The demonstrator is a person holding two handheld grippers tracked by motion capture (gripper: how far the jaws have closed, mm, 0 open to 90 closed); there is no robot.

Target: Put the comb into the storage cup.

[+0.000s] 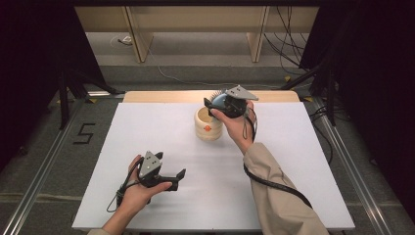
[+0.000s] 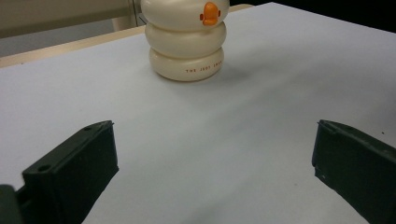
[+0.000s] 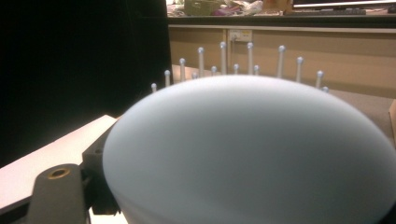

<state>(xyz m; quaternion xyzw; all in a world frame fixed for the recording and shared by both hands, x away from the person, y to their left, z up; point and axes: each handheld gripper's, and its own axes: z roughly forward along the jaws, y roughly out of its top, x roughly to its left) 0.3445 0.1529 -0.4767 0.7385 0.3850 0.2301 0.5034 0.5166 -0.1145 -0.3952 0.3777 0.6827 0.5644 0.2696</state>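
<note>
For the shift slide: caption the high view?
Right gripper holds a blue brush above the cream holder.

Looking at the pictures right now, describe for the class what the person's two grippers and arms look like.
Each hand carries a black two-jaw gripper topped by a grey three-cornered plate: the left gripper and the right gripper. The jaws are blocky black pads with small screw holes. A black cable trails from each gripper. The right arm wears a beige sleeve.

White table [image 1: 274,196] bare across front and both sides. Sole standing obstacle: cream ringed holder [image 1: 208,125], far centre. Right gripper [image 1: 215,104] with blue brush [image 1: 219,100] crowds space just above it.
</note>
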